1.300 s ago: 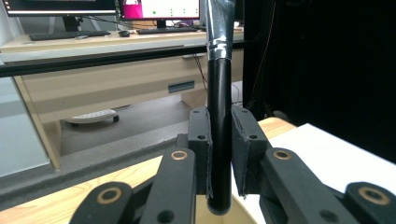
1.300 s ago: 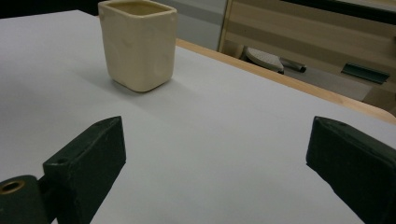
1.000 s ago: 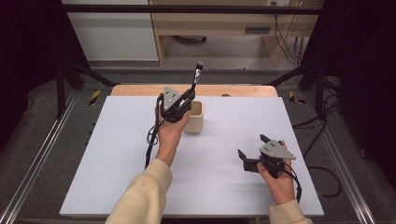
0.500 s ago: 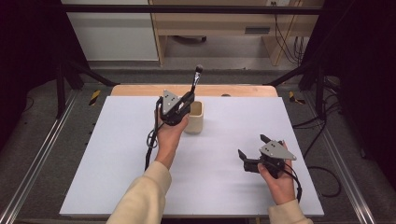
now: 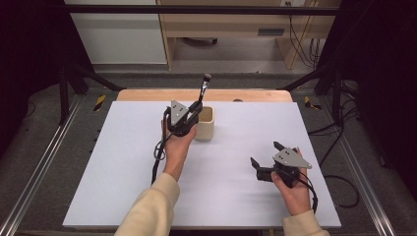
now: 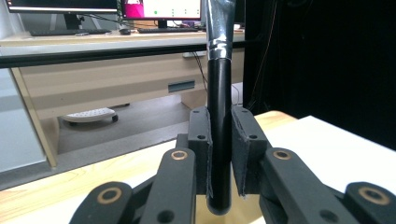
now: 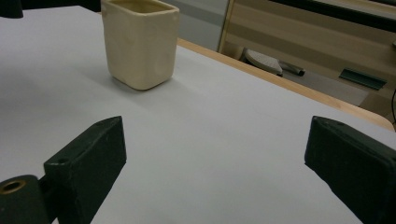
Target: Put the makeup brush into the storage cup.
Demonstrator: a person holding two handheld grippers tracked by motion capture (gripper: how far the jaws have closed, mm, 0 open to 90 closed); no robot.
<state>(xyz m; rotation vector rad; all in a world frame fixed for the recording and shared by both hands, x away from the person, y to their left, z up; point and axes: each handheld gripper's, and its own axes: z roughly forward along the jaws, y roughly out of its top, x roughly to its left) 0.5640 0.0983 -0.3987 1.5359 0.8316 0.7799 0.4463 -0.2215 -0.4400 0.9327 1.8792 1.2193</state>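
Note:
A brush [image 5: 203,90] with a black handle, silver ferrule and dark bristles on top stands nearly upright. My left gripper [image 5: 195,110] is shut on its handle, right beside the left rim of a cream square cup [image 5: 206,127]. In the left gripper view the pads [image 6: 201,140] press the brush handle [image 6: 218,116] from both sides, and its lower end hangs just below them. My right gripper [image 5: 265,153] rests low at the right of the table, open and holding nothing. In the right gripper view the cup [image 7: 140,42] stands well ahead of the wide-open right gripper [image 7: 215,135].
The white board [image 5: 123,172] covers the table, with a wooden strip [image 5: 147,94] along its far edge. Metal rails [image 5: 44,162] run along both sides. A desk and cables [image 5: 295,44] stand behind the table.
The left gripper and the brush have shifted slightly down in the high view, closer to the cup. The right gripper has not moved.

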